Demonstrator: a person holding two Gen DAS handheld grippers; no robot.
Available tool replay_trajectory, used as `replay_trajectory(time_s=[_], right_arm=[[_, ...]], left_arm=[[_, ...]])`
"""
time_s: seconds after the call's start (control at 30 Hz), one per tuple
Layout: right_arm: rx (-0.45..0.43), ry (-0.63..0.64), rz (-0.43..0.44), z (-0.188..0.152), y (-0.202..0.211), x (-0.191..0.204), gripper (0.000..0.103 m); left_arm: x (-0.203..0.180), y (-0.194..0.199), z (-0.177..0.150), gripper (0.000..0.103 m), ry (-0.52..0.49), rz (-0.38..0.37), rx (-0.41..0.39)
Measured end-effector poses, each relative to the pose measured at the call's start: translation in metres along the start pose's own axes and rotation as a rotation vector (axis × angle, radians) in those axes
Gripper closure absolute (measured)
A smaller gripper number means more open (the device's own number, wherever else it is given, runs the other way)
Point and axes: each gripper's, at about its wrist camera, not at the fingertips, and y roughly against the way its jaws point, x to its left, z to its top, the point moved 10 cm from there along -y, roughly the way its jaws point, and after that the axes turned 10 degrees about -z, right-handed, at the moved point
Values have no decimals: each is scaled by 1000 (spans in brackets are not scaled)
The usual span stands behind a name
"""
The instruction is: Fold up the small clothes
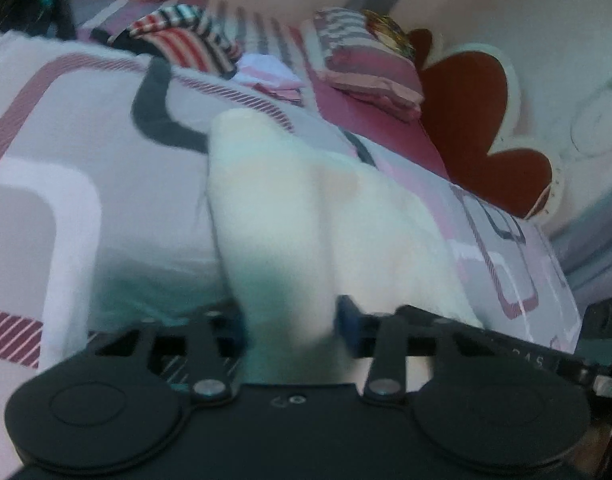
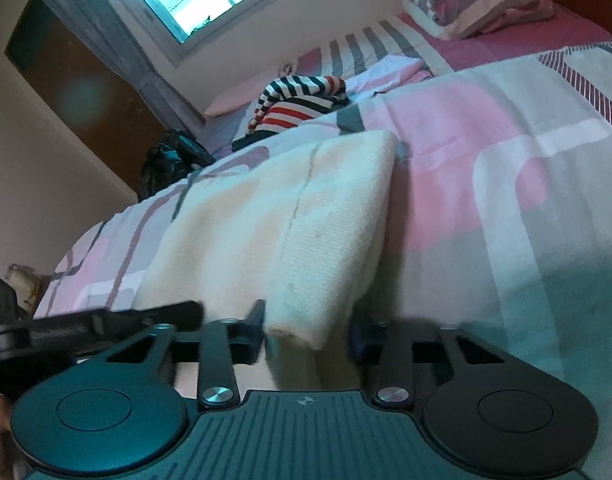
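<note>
Got my left tongs (image 1: 291,330) and right tongs (image 2: 308,332) both clamped on the cream garment's (image 2: 306,216) near edge, 6 o'clock, so I can fold it toward 12 over the bedspread (image 2: 486,184).

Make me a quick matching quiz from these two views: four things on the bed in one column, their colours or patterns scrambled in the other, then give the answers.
Things:
1. garment between the grippers
2. top lying farther back
3. bed cover
4. pillow

Looks:
A. pink and grey blocks
B. cream white
C. pink with grey stripes
D. red, black and white stripes

Pairs: 1-B, 2-D, 3-A, 4-C
</note>
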Motion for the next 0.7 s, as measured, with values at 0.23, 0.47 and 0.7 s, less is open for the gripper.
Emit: replay_trajectory(time_s=[0.23, 0.47, 0.7], right_arm=[[-54, 66, -49, 1, 11, 20, 74], [-94, 113, -59, 1, 32, 42, 74], [-121, 180, -32, -3, 48, 82, 74]], left_arm=[[-21, 10, 3, 73, -114, 53, -9], [-35, 30, 6, 74, -172, 65, -26], [-30, 75, 4, 74, -202, 99, -75]])
